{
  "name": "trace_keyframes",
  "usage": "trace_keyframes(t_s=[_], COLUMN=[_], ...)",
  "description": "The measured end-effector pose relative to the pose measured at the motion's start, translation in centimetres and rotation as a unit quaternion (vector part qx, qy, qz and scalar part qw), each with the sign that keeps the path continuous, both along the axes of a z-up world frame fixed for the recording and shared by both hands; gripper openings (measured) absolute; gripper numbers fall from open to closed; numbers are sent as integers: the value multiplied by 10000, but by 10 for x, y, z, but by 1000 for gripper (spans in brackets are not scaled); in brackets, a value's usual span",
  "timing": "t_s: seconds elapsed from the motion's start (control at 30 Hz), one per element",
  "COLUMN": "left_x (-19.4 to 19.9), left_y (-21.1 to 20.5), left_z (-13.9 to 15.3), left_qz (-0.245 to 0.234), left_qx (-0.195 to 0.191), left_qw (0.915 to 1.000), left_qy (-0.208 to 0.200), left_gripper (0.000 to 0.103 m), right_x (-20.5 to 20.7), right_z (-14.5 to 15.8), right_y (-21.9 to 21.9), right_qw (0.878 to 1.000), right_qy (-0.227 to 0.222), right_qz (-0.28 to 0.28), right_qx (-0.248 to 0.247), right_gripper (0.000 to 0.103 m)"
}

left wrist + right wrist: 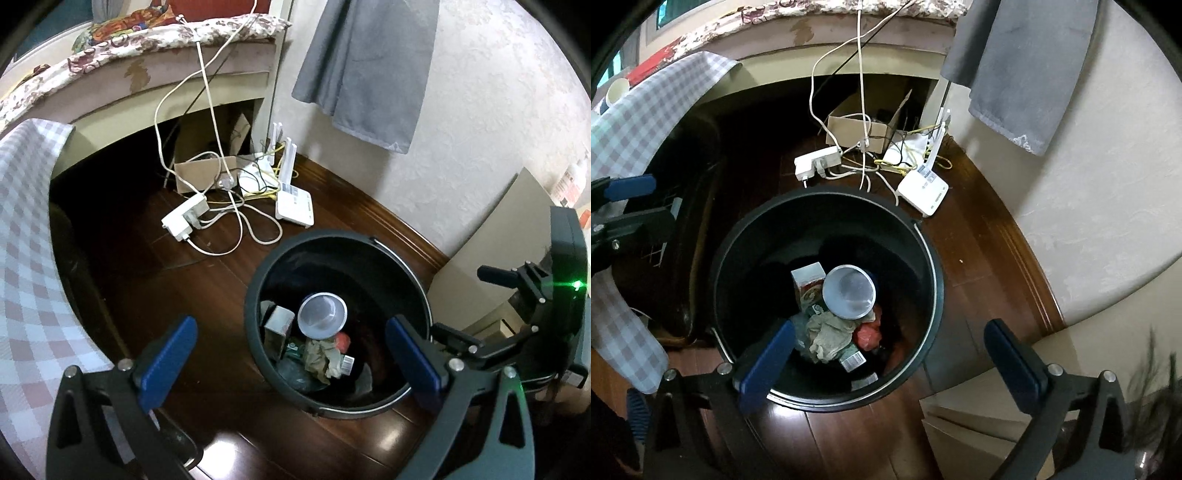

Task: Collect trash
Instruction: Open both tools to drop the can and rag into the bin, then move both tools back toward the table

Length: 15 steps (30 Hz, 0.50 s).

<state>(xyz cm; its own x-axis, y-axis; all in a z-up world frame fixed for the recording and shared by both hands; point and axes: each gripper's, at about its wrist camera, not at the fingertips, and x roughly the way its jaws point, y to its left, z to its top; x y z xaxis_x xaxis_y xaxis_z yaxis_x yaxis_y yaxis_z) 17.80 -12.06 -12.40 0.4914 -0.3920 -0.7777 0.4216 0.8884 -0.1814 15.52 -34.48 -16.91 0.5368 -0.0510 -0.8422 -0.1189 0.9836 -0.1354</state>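
A black round bin (pixel 391 254) (pixel 738 243) stands on the dark wood floor. Inside lie a grey paper cup (pixel 322 310) (pixel 848 291), a small carton (pixel 279 325) (pixel 809 278), crumpled paper (pixel 323 356) (pixel 827 336), a red wrapper (pixel 868 336) and a labelled bottle (pixel 347 363). My left gripper (pixel 291 360) hangs open above the bin's near rim, nothing between its blue pads. My right gripper (pixel 890 363) is open too, over the bin's near right side, empty. The right gripper's body (pixel 532 306) shows at the left wrist view's right edge.
A power strip (pixel 184 218) (pixel 817 160), white router (pixel 293 206) (pixel 923 192), tangled cables and a cardboard box (pixel 857 127) lie on the floor behind the bin. A checked cloth (pixel 26 258) covers a table at left. A grey garment (pixel 369 66) hangs on the wall.
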Motion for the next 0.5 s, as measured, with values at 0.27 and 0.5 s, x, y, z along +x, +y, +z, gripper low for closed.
trace_keyframes(t_s=[0.27,0.5], left_x=[-12,-21], left_y=[4,11], left_z=[19,42], left_qz=[14,97], left_qx=[80,84], left_qw=[9995,9986], left_qy=[-302,-520], left_gripper=[103,103], right_x=[-13,-26], right_z=[25,48], right_y=[7,15], right_qw=[9993,9979], right_qy=[-371,-647], right_qz=[80,43], right_qx=[35,19], right_gripper=[103,103])
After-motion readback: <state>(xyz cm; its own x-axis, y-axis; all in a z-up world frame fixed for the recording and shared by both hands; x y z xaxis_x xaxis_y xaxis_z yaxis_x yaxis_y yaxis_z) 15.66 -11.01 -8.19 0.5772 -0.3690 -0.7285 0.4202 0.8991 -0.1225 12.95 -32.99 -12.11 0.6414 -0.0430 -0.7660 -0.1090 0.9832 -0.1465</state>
